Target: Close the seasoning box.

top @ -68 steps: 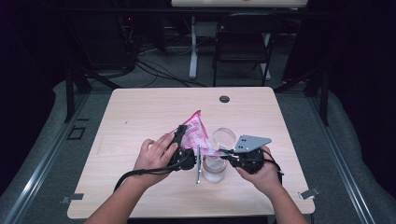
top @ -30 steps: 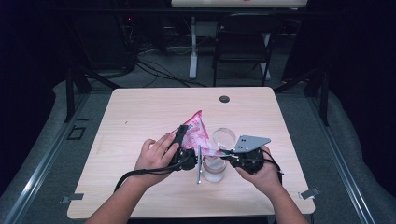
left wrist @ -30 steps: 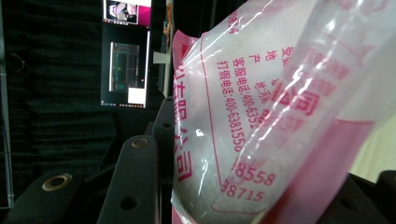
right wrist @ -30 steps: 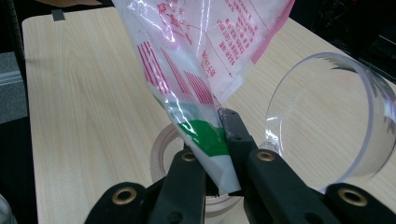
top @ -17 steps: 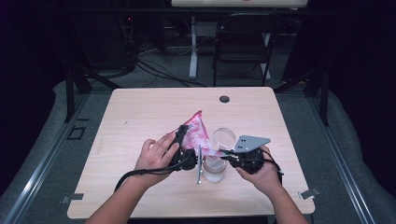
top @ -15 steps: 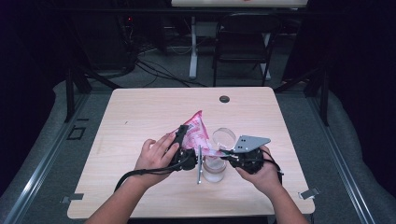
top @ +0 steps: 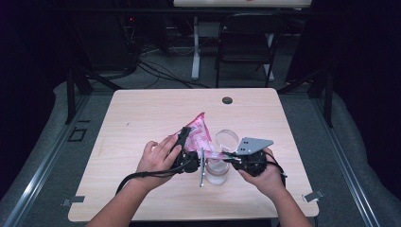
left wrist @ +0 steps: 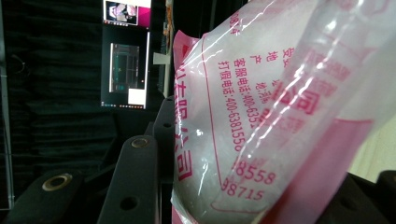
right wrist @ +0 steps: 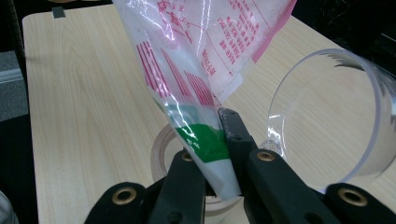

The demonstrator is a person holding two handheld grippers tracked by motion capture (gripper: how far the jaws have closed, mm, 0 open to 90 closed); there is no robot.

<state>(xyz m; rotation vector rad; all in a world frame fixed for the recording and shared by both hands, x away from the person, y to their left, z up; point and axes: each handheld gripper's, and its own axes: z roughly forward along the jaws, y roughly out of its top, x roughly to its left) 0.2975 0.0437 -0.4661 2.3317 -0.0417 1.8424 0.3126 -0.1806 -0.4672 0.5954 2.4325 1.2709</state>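
Observation:
A pink and white plastic bag [top: 199,133] with red print hangs above the table [top: 142,113], held between both grippers. My left gripper [top: 184,143] is shut on the bag's left side. In the left gripper view the bag [left wrist: 261,93] lies against one black finger [left wrist: 135,182]. My right gripper [right wrist: 212,144] is shut on the bag's lower corner, which is white and green [right wrist: 205,140]. That corner hangs over a clear glass jar [top: 218,173]. A clear glass rim [right wrist: 327,116] stands just to the right of the jaws.
A thin metal stick [top: 201,168] stands upright beside the jar. Under the bag's corner I see a wooden ring [right wrist: 161,149]. A small dark round disc [top: 227,100] lies near the table's far edge. A chair [top: 246,42] stands behind the table.

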